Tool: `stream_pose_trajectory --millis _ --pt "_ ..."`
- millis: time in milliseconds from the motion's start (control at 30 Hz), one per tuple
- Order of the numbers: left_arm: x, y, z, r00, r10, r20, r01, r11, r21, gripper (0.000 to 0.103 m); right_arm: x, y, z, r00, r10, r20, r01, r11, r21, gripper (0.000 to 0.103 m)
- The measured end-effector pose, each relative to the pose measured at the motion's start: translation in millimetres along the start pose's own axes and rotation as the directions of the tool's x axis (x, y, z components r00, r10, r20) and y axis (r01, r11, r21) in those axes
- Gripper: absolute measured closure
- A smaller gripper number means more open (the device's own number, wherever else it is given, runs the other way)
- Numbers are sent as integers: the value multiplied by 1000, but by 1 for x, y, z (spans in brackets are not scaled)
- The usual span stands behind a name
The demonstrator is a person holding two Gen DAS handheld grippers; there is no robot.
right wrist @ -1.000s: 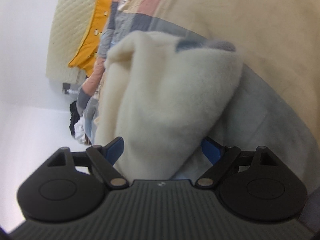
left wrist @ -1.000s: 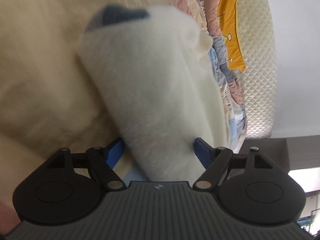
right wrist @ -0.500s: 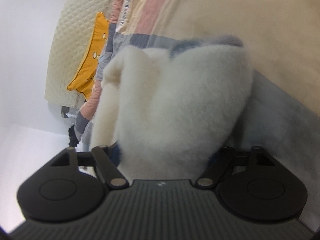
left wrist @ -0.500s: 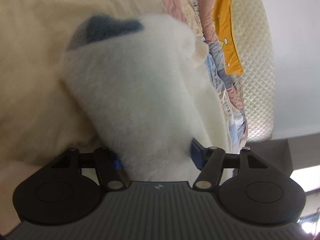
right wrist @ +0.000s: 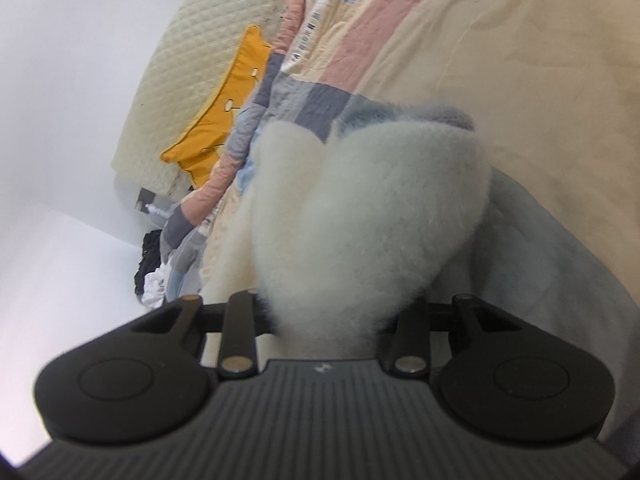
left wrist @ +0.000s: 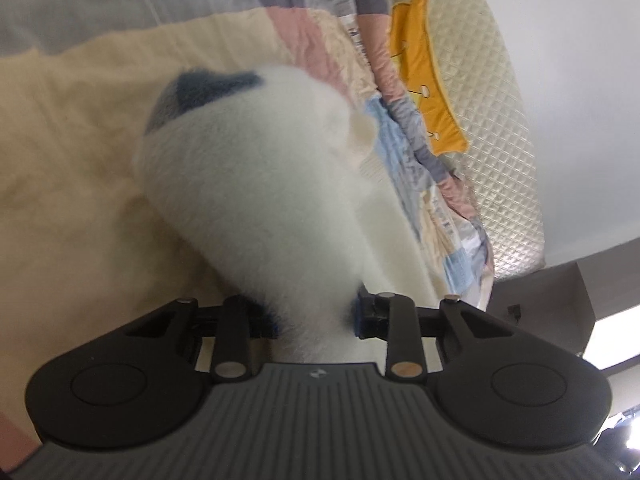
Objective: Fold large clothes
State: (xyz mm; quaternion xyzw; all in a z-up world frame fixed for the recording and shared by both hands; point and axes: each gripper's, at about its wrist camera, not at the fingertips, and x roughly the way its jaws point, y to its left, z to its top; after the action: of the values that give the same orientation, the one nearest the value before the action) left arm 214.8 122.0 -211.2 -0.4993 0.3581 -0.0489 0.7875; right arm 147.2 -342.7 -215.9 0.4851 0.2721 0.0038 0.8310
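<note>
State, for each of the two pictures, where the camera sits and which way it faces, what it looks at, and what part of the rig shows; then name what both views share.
Left wrist view: sits on the left gripper, facing forward and down along its jaws, shut on a fluffy white garment over a patchwork quilt.
Right wrist view: sits on the right gripper, facing likewise, jaws shut on the same garment.
Shared: garment, quilt, orange cushion, quilted cream headboard. Both jaws have just been closing.

two wrist views, close, angled down over a patchwork quilt (left wrist: 80, 128), sharing an orange cushion (right wrist: 224, 120)
</note>
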Motion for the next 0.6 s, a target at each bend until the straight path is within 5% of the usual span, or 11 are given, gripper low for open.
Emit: stream_pose_trajectory --millis 333,600 --pt "-62 -47 -15 996 -81 -46 88 984 157 69 -56 20 11 999 -15 -31 14 999 -39 65" --pt "-111 -44 -46 989 -121 -81 132 981 145 68 -109 38 10 998 -19 -59 14 996 -91 65"
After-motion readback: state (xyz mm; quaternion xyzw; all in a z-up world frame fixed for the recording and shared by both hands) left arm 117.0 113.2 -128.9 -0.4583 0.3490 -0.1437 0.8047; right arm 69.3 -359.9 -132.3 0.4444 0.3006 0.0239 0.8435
